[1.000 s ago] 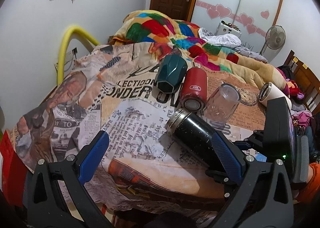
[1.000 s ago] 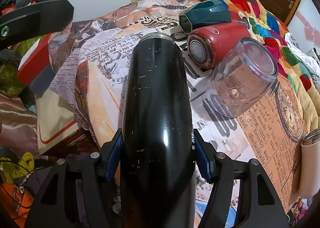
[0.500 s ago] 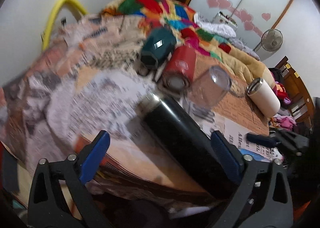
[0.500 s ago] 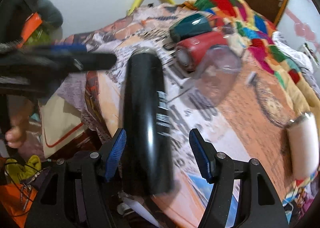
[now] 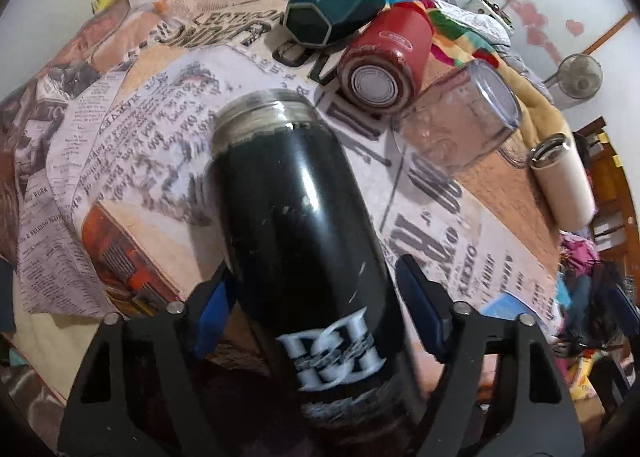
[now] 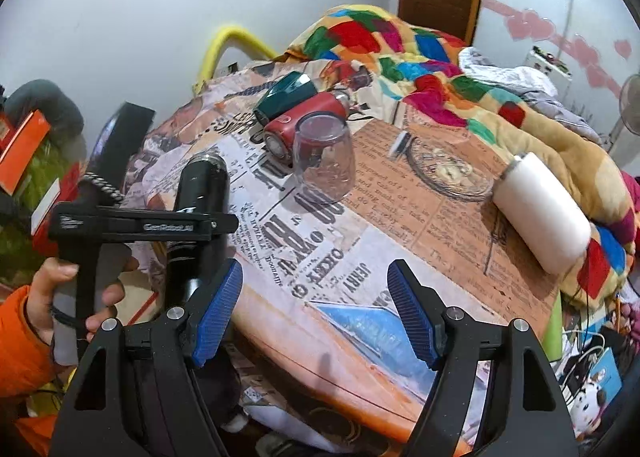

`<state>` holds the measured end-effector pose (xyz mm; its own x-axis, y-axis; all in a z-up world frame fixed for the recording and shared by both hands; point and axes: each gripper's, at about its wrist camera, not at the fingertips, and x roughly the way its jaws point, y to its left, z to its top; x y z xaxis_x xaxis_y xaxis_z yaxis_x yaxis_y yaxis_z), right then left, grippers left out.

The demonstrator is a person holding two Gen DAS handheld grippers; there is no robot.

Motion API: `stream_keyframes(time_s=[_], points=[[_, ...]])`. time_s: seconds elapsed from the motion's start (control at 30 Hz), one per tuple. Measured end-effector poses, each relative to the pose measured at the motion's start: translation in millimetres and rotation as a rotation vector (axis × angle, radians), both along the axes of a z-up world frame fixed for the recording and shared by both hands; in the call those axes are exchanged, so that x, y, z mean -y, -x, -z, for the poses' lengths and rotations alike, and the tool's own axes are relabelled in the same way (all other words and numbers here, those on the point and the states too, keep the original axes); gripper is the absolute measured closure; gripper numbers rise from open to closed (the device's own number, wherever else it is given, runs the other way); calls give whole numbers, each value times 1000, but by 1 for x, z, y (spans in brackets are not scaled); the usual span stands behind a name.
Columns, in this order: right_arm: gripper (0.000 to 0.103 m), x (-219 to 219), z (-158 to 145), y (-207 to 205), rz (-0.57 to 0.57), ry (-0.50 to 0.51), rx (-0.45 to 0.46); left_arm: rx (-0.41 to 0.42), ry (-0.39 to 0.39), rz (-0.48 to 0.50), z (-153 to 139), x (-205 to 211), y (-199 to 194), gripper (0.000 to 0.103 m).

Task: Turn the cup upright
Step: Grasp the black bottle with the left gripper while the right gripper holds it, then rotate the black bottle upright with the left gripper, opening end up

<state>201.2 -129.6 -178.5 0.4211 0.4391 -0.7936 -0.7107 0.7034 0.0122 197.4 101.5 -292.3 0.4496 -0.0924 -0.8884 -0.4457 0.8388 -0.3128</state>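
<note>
A black flask (image 5: 304, 241) with a steel mouth and a silver logo lies on its side on the newsprint cloth (image 5: 152, 125), mouth pointing away. My left gripper (image 5: 320, 305) has its blue fingers on both sides of the flask's body, shut on it. In the right wrist view the same flask (image 6: 200, 193) lies at the left with the left gripper (image 6: 132, 225) across it. My right gripper (image 6: 316, 313) is open and empty, over the cloth to the right of the flask.
Beyond the flask lie a dark green faceted cup (image 5: 332, 9), a red flask (image 5: 384, 65), a clear glass (image 5: 464, 125) and a white tumbler (image 5: 564, 181), all on their sides. A colourful quilt (image 6: 400, 45) bunches behind them. The table edge is close below the grippers.
The right gripper let go of the black flask and drew back to the right, open. The left gripper moved in over the flask and closed on its body.
</note>
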Motion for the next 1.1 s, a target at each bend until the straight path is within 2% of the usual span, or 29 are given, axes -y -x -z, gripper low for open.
stream_keyframes(time_s=[0.1, 0.27, 0.63, 0.87, 1.1], points=[[31, 5, -1, 4, 10, -18, 6, -8, -36, 29, 0, 6, -8, 38], [31, 8, -4, 10, 20, -49, 8, 12, -137, 98, -14, 19, -11, 39], [31, 16, -18, 14, 57, -80, 55, 233, -341, 190, -101, 54, 28, 39], [31, 22, -28, 11, 87, -90, 88, 353, -364, 207, -144, 57, 20, 39], [31, 28, -35, 3, 125, -99, 110, 384, -393, 232, -156, 65, -12, 39]])
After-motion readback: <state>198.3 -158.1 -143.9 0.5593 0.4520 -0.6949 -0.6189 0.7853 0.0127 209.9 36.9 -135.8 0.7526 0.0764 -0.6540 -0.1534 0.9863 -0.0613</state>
